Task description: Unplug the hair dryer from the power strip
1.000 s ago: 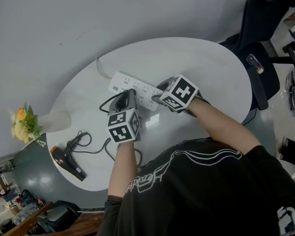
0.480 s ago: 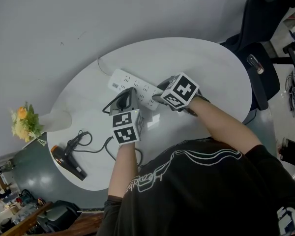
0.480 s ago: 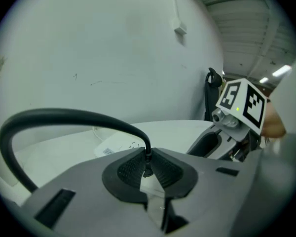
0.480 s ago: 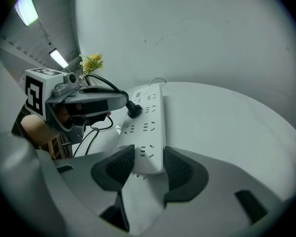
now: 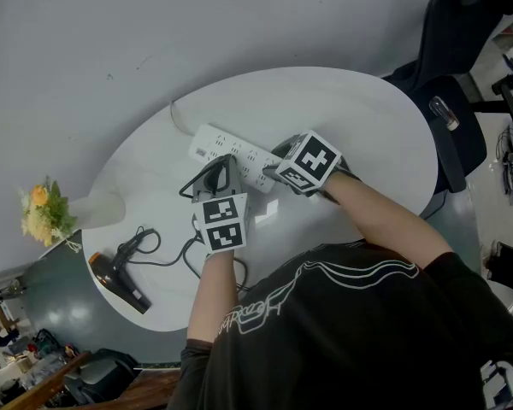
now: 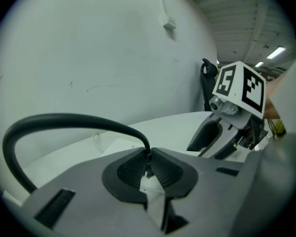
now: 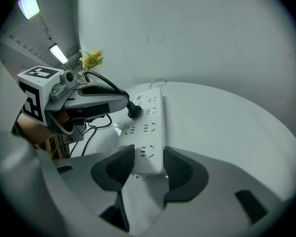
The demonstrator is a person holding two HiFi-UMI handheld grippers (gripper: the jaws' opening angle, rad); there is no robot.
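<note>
A white power strip [image 5: 227,150] lies on the round white table [image 5: 350,118]. A black plug [image 7: 134,111] sits at one of its sockets; I cannot tell how deep it is seated. My left gripper [image 5: 220,171] is shut on that plug, and its black cord [image 6: 64,120] loops up out of the pads [image 6: 160,169]. My right gripper [image 7: 148,167] is shut on the near end of the strip [image 7: 150,127], one pad on each long side. The black hair dryer [image 5: 115,282] lies at the table's left edge, its cord running toward the left gripper.
A vase of yellow flowers [image 5: 47,216] stands beyond the table's left edge. An office chair [image 5: 457,75] is at the far right. The strip's white cable [image 5: 175,114] curls off toward the grey wall. A small white item [image 5: 265,210] lies between my hands.
My left gripper has rolled about its own axis while shut on the plug, and its marker cube has shifted slightly. The right gripper and the strip have stayed put.
</note>
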